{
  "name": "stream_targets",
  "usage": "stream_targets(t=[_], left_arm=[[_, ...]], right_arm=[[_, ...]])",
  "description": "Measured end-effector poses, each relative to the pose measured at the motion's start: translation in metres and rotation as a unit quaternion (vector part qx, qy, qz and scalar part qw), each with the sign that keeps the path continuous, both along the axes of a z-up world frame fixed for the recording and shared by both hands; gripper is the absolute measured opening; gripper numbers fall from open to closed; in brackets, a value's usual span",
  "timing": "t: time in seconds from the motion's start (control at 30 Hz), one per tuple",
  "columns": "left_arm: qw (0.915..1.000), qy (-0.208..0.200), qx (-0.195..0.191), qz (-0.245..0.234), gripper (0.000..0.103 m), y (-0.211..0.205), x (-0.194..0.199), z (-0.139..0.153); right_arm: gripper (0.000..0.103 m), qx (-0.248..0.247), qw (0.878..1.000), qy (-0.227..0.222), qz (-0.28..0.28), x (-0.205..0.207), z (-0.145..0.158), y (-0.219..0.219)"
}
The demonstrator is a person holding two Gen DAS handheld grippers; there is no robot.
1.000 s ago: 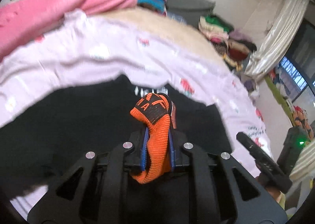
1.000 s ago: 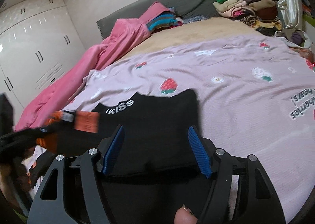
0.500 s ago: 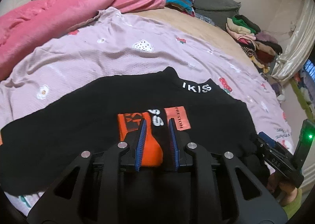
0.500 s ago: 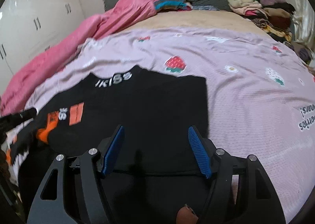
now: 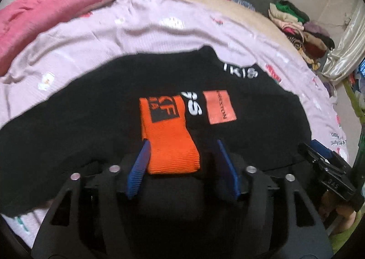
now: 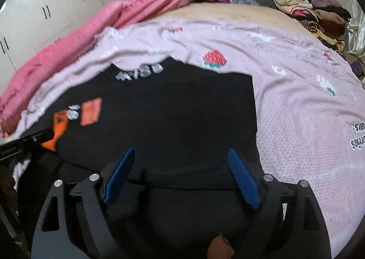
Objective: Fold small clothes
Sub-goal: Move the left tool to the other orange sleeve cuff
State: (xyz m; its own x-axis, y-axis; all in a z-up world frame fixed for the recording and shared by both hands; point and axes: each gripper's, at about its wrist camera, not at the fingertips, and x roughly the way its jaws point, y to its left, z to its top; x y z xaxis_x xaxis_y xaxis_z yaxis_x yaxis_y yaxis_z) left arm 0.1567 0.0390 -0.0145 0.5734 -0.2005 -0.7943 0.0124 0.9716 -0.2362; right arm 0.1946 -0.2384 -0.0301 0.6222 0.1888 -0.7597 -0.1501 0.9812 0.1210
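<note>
**Me:** I'm looking down the left claw [image 5: 182, 163] at the black knit sweater with white lettering at the collar [image 5: 91, 126], which is lying spread on the lilac printed bedsheet [image 5: 95, 37]. Its orange ribbed sleeve cuff [image 5: 170, 142] is lying folded across the chest, beside the salmon rectangular patch [image 5: 220, 107].

**Partner:** Is the left claw gripping that cuff?

**Me:** No. Its jaws have just been opening; the cuff is sitting between the blue pads [image 5: 138, 170], but they are standing clear of it, so I'm reading it as let go.

**Partner:** And the right?

**Me:** The right claw [image 6: 180, 174] is standing wide and has just been opening further. It is hovering over the sweater's near hem [image 6: 189, 187] with black fabric between the pads, gripping nothing.

**Partner:** So which step are we in?

**Me:** I'm judging the first sleeve fold as laid and released. The pink blanket [image 6: 75, 42] and the stack of folded clothes [image 6: 303, 3] near the headboard are staying out of it.

**Partner:** Next?

**Me:** I'm thinking both claws are needing a fresh bite: probably the other sleeve or a side edge, pinched low and carried over without dragging the cuff off its place.
</note>
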Motion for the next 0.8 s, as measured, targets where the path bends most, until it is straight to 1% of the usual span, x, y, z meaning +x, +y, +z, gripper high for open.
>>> stream_targets(t=[0.03, 0.07, 0.13, 0.17, 0.23, 0.27, 0.4, 0.67, 0.8], left_arm=[[0.9999, -0.008, 0.005, 0.006, 0.064, 0.003, -0.005, 0.005], [0.9998, -0.011, 0.008, 0.011, 0.068, 0.006, -0.008, 0.009], [0.9995, -0.016, 0.009, 0.024, 0.081, 0.015, -0.016, 0.015], [0.9993, -0.018, 0.01, 0.03, 0.083, 0.019, -0.019, 0.017], [0.9987, -0.021, 0.012, 0.044, 0.091, 0.03, -0.025, 0.02], [0.9984, -0.022, 0.013, 0.05, 0.092, 0.034, -0.028, 0.021], [0.9967, -0.024, 0.0, 0.077, 0.093, 0.057, -0.042, 0.026], [0.9906, -0.033, 0.002, 0.132, 0.093, 0.104, -0.077, 0.031], [0.9868, -0.035, -0.004, 0.158, 0.093, 0.128, -0.095, 0.03]], right_arm=[[0.086, 0.005, 1.0, -0.005, 0.001, -0.002, 0.004, 0.001], [0.09, 0.009, 1.0, -0.01, 0.002, -0.005, 0.008, 0.003], [0.093, 0.016, 1.0, -0.024, 0.01, -0.011, 0.017, 0.009], [0.096, 0.015, 0.999, -0.03, 0.015, -0.014, 0.021, 0.014], [0.097, 0.014, 0.999, -0.041, 0.024, -0.018, 0.029, 0.023], [0.097, 0.016, 0.998, -0.047, 0.03, -0.021, 0.033, 0.028], [0.098, 0.023, 0.997, -0.061, 0.049, -0.029, 0.045, 0.048], [0.098, 0.021, 0.991, -0.079, 0.104, -0.044, 0.059, 0.099], [0.098, 0.02, 0.987, -0.082, 0.135, -0.05, 0.061, 0.129]])
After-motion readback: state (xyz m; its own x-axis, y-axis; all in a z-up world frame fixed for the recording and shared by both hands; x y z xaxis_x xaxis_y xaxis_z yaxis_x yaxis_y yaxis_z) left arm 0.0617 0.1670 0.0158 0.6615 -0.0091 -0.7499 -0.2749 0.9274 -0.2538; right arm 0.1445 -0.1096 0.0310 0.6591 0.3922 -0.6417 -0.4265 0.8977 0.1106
